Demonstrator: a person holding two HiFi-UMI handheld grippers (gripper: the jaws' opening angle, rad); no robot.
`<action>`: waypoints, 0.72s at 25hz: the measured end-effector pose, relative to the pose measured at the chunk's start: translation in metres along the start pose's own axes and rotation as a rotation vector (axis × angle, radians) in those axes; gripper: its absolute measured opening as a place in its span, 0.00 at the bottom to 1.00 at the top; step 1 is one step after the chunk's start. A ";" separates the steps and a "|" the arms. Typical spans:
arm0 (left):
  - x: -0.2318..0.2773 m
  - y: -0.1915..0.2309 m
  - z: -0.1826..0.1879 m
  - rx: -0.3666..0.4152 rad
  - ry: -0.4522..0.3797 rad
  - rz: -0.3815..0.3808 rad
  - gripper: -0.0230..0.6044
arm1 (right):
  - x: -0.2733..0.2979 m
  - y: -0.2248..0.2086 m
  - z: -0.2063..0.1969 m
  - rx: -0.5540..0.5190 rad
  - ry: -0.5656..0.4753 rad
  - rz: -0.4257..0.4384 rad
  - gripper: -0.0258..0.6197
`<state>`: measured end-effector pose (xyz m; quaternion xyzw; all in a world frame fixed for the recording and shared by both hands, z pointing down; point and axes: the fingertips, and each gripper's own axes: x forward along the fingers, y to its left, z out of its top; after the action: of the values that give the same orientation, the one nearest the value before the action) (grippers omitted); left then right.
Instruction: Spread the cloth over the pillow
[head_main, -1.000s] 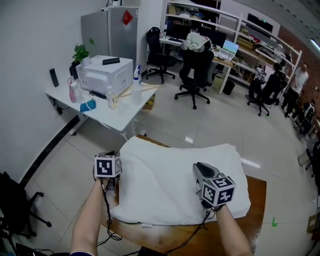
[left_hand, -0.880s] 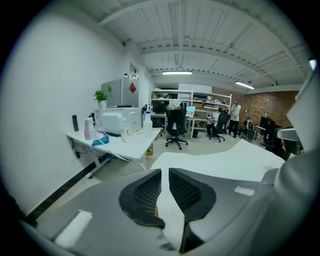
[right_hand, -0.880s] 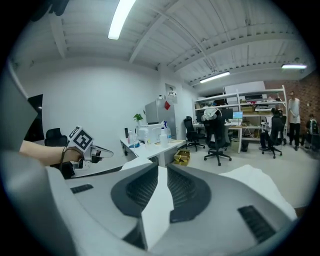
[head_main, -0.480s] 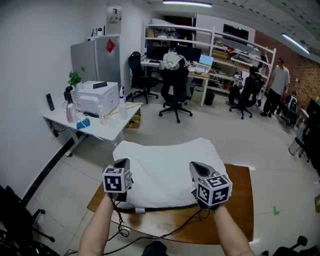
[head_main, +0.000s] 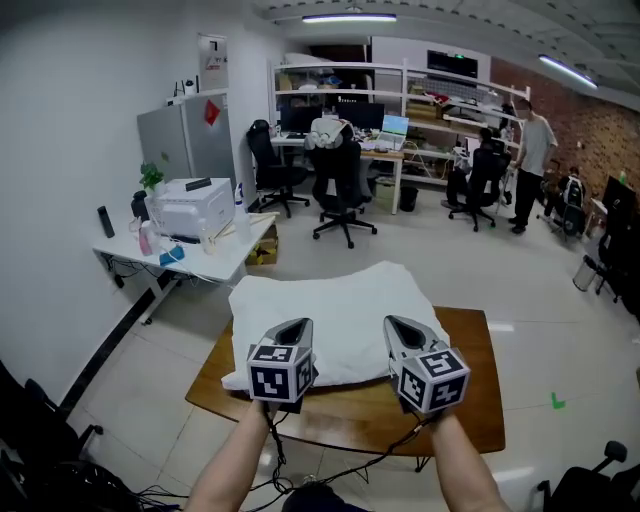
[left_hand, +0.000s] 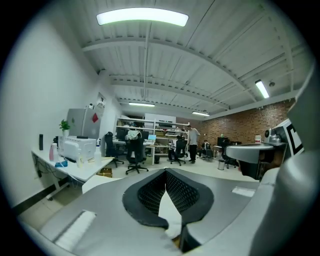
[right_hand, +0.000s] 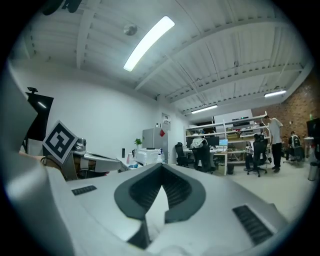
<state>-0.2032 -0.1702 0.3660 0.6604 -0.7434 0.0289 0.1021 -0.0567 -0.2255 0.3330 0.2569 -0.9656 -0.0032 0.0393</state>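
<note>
Both grippers have drawn back toward the near edge of the table and risen off the cloth. A second ago the left gripper (head_main: 292, 330) sat at the pillow's left side and the right gripper (head_main: 403, 330) lay on the cloth's near right part. Now they hang side by side over the near edge of the cloth, the left one having swung in closer to the right. Their jaws, slightly parted a second ago, are now pressed together tip to tip. In each gripper view, white fabric shows only through the gap behind the tips.

The white cloth (head_main: 335, 305) lies spread over the pillow on the wooden table (head_main: 470, 400). Where cloth ends and pillow begins cannot be told. The bundle fills the far left of the tabletop. Its near left corner reaches the table's left edge, and its far side hides the table's far edge. A band of bare wood runs along the near edge, and a wider strip lies on the right.

Tiled floor (head_main: 560, 330) lies open to the right and beyond the table. On the left a narrower stretch of floor separates the table from a white desk (head_main: 215, 262) carrying a printer (head_main: 197, 207). Office chairs (head_main: 340, 190) stand well apart at the far side.
</note>
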 end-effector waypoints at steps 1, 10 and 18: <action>-0.003 -0.012 0.000 0.003 -0.004 -0.022 0.05 | -0.006 0.005 0.000 -0.010 -0.004 -0.004 0.04; -0.024 -0.085 -0.024 -0.002 0.016 -0.213 0.05 | -0.048 0.023 -0.022 0.019 0.002 -0.057 0.04; -0.017 -0.101 -0.035 -0.009 0.045 -0.274 0.05 | -0.049 0.027 -0.045 0.092 0.041 -0.049 0.05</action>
<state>-0.0973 -0.1598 0.3873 0.7546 -0.6437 0.0262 0.1249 -0.0241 -0.1775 0.3748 0.2821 -0.9572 0.0454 0.0471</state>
